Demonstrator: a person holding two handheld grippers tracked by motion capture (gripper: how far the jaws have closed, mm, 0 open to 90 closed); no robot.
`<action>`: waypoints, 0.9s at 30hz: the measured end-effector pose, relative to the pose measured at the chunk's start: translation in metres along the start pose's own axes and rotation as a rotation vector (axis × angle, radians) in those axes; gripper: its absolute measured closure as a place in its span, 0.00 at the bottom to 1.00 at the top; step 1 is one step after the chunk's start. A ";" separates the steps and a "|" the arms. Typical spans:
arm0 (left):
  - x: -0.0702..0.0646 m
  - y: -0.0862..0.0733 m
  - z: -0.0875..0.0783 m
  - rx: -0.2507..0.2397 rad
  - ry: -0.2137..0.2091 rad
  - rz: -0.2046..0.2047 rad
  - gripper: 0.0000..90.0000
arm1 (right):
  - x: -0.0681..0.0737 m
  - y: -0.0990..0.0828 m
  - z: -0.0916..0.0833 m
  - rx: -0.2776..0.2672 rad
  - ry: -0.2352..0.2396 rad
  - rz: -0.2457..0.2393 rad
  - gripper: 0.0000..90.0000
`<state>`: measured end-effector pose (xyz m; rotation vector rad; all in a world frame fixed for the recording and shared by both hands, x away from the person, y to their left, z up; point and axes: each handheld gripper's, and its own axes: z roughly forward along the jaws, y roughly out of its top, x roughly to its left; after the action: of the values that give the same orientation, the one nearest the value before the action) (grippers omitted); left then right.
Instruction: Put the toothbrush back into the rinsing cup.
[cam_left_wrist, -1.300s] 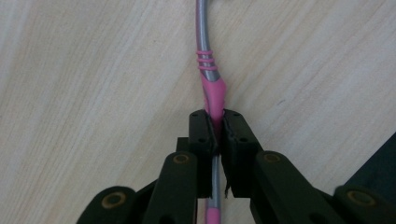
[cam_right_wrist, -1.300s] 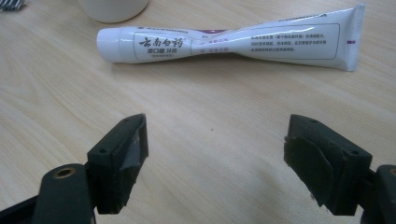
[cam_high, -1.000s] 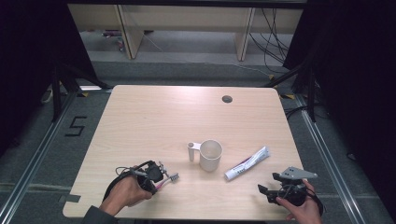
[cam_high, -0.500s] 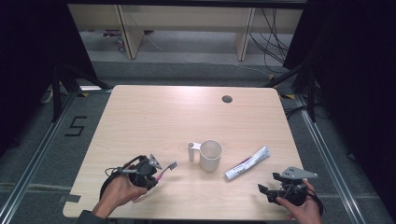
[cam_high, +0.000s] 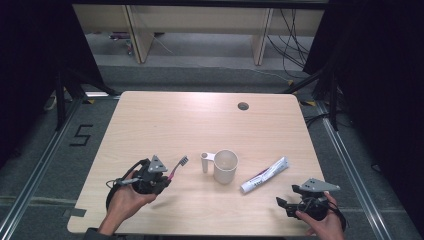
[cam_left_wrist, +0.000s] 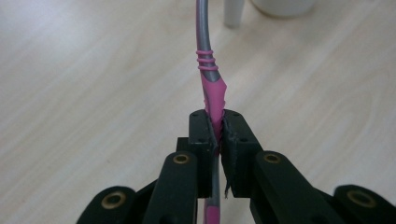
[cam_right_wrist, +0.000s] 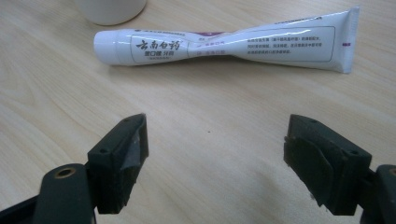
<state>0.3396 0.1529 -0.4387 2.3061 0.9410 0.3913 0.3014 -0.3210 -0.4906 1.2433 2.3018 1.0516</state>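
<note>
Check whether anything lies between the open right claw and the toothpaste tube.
Nothing visible does. The right claw stands open, and only bare table lies between it and the toothpaste tube. The white cup stands beside the tube's cap end, off that path.

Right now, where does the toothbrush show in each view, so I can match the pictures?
High view: the toothbrush sticks up and right from the left gripper, left of the cup.
Left gripper view: centre, its pink handle is clamped between the jaws, running to the top edge.
Right gripper view: not in it; the toothpaste tube lies ahead.
Shared landmark: the white cup, at the top edge of both gripper views.
</note>
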 end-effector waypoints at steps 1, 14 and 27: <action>0.000 0.001 0.000 -0.022 0.014 -0.005 0.92 | 0.000 0.000 0.000 0.002 0.001 0.003 0.25; 0.005 0.014 -0.001 -0.242 0.059 -0.062 0.92 | -0.001 0.000 0.000 0.008 0.012 0.010 0.25; 0.004 0.026 0.005 -0.423 0.052 -0.143 0.92 | -0.001 0.000 0.000 0.002 0.008 0.003 0.25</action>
<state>0.3589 0.1392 -0.4256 1.8437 0.9388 0.5346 0.3020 -0.3220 -0.4902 1.2459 2.3088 1.0573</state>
